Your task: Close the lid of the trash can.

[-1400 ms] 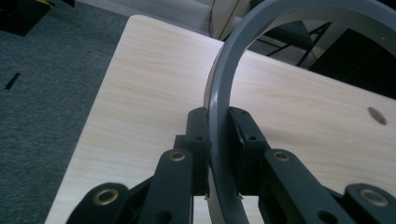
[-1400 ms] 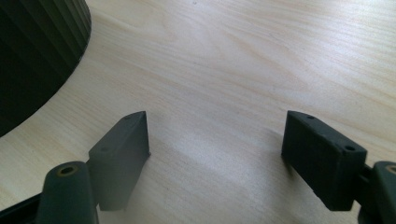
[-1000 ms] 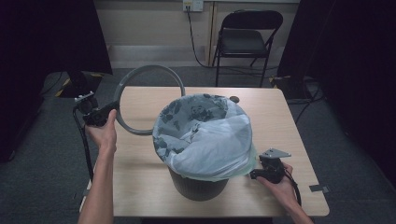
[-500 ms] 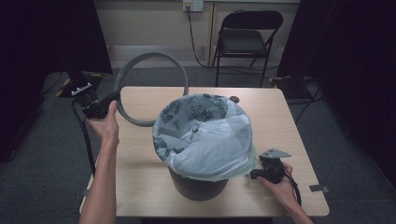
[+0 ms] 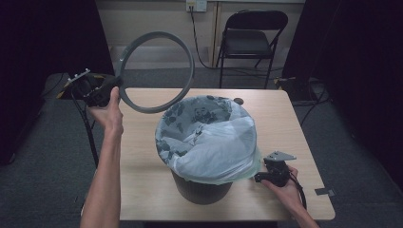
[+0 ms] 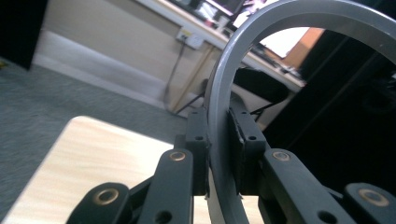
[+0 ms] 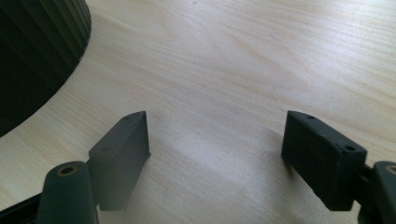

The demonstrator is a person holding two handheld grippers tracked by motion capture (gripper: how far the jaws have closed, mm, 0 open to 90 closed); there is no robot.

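Observation:
A grey plastic ring point(image 5: 157, 71) stands tilted up in the air over the table's far left corner. My left gripper point(image 5: 110, 88) is shut on its lower left rim; in the left gripper view the grey ring point(image 6: 224, 116) is pinched between both jaws of my left gripper point(image 6: 218, 140). A dark waste bin point(image 5: 202, 187) lined with a pale bag point(image 5: 209, 137) stands mid-table. My right gripper point(image 5: 260, 177) rests on the table just right of the bin, open, with bare wood between its pads point(image 7: 123, 149); the right gripper point(image 7: 217, 149) has the bin's ribbed wall point(image 7: 37, 51) at its left.
The wooden table point(image 5: 142, 190) has bare room left of the bin and along its far edge. A small dark object point(image 5: 239, 100) lies near the far edge. A folding chair point(image 5: 254, 40) stands behind the table. Cables trail on the floor at right.
My left gripper has lifted the grey ring up and away from the bin, tilting it more upright. The right gripper has stayed put.

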